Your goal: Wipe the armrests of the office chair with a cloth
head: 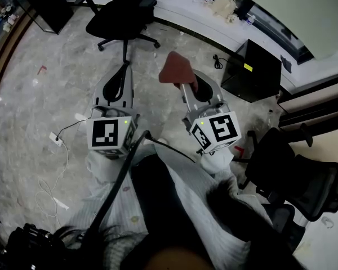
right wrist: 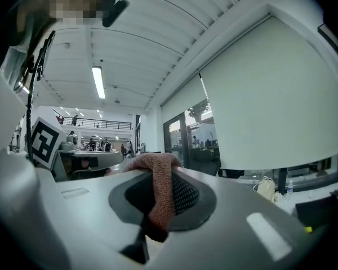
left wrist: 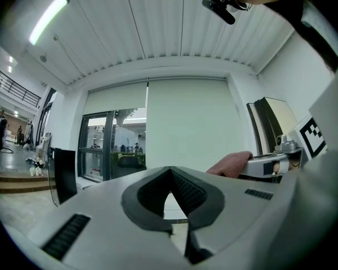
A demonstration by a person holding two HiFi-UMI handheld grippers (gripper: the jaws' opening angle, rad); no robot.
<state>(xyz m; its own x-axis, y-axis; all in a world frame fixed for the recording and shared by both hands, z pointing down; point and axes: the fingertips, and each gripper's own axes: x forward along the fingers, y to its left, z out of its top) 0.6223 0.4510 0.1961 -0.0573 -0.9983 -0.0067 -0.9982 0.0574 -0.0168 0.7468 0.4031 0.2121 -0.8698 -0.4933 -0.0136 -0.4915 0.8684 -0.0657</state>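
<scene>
My right gripper (head: 183,84) is shut on a reddish-brown cloth (head: 177,68), which bunches above its tips. In the right gripper view the cloth (right wrist: 159,191) hangs down between the jaws of the right gripper (right wrist: 158,180). My left gripper (head: 125,66) is shut with nothing in it; its pads (left wrist: 183,189) meet at the tip. The cloth (left wrist: 231,163) also shows at that view's right. One black office chair (head: 303,180) stands at my right, another (head: 125,7) farther ahead. Both grippers are held up in front of me, apart from either chair.
A black cabinet (head: 252,69) stands ahead on the right against a white ledge (head: 186,13) with a bag (head: 222,4) on it. A white power strip (head: 56,139) and cable (head: 48,193) lie on the floor at the left. A dark panel (head: 45,1) stands far left.
</scene>
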